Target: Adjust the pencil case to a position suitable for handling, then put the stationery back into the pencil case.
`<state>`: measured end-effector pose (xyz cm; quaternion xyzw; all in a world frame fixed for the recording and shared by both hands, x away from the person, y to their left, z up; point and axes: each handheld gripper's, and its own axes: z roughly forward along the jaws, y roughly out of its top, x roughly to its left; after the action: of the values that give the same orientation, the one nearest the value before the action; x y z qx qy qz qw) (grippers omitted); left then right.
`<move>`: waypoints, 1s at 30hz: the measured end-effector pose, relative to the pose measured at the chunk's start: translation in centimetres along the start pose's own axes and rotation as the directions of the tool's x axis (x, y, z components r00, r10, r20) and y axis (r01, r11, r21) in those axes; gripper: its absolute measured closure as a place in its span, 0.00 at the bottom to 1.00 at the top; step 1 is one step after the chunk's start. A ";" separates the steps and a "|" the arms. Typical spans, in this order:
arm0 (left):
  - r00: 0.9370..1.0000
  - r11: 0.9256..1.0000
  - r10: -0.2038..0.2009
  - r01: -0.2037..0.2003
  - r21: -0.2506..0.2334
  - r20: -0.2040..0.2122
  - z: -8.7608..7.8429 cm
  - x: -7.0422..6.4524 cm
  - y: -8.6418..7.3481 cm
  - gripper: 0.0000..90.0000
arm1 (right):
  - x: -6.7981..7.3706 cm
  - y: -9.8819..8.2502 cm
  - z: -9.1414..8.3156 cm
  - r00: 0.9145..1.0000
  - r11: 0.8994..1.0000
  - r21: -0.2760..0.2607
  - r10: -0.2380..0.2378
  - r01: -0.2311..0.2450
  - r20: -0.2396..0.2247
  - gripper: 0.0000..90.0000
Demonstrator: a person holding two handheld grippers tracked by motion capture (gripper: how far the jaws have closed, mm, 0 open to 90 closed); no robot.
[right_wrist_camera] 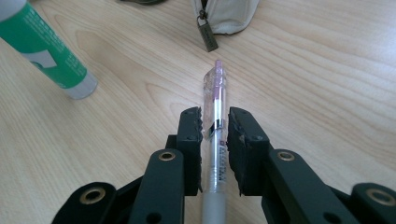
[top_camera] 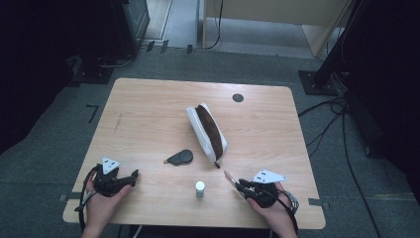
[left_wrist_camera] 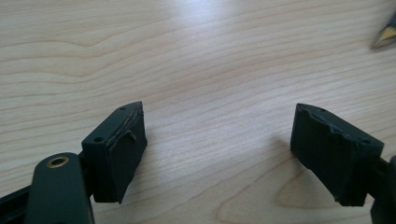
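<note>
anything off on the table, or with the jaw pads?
Left gripper: the pad facings look chipped and peeling along their top edges. On the table, the white pencil case lies on its side, unzipped. The glue stick stands upright, and the pen sits straight in the right gripper.

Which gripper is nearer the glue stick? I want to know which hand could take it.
Right. The right gripper, shut on a pen, sits just right of the glue stick; the left gripper is farther off to its left.
</note>
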<state>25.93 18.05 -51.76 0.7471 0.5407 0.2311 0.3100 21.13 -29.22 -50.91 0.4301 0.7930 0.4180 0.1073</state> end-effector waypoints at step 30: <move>1.000 1.000 -0.002 0.002 0.009 0.002 0.1 -0.1 0.0 0.14 | 0.6 -0.1 -0.1 0.998 0.999 0.040 -0.005 0.002 0.055 0.87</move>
<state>25.94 17.95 -51.81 0.7481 0.5421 0.2278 0.3075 20.67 -28.86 -50.77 0.4422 0.7987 0.3896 0.1213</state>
